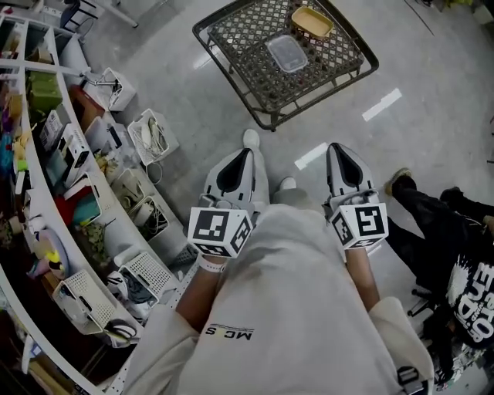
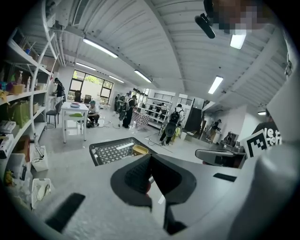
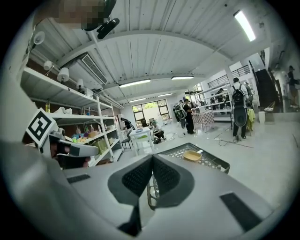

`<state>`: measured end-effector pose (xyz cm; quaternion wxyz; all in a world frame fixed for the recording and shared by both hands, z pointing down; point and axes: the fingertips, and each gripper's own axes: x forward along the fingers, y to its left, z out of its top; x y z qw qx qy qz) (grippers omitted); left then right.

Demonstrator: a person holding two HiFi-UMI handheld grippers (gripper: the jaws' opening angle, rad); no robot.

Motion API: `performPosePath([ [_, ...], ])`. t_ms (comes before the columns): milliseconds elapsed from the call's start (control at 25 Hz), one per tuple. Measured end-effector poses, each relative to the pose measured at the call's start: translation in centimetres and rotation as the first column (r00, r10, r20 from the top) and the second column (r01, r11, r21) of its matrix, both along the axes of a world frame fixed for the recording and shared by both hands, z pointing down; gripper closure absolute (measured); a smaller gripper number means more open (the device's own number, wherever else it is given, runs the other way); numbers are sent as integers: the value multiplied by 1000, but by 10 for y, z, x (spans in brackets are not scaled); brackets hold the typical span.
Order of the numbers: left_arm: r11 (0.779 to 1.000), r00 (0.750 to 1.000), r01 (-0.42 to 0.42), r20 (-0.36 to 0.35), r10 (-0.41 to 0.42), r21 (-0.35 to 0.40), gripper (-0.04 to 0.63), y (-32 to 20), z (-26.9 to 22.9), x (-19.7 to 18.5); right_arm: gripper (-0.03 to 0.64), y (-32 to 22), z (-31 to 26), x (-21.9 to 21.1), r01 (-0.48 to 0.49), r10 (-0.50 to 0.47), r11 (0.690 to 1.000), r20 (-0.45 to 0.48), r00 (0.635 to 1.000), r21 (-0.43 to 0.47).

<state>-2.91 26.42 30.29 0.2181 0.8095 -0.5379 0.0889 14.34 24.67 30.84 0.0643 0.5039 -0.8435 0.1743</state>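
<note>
head view: wire table (image 1: 245, 37) ahead bears yellow dish (image 1: 312, 21), maybe tub (image 1: 286, 53).

Small dark print on the person's pale shirt (image 1: 293, 308) reads "MC S". Large white letters on a black garment (image 1: 457, 254) at the right are cut off and unreadable. The cubes on the left gripper (image 1: 245, 156) and right gripper (image 1: 337, 152) carry square markers only.
</note>
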Motion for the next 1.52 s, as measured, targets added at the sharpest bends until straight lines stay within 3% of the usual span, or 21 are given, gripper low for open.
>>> performPosePath([
  [440,998,996,-66,-64,64,-17,577,-140,3,-57,600,-131,-11,-66,-75,74,997,-18,997,-18],
  [680,988,986,-146,-83,142,-43,577,-196,9,-73,600,-184,-16,-82,-130,129,991,-53,990,-18],
  [1080,979,982,-175,-90,166,-106,577,-238,19,-56,600,-228,-7,-69,-123,121,991,-40,992,-49],
  [1520,978,992,-114,-80,102,-174,577,-281,54,-51,600,-264,6,-62,-72,69,996,-49,996,-53],
])
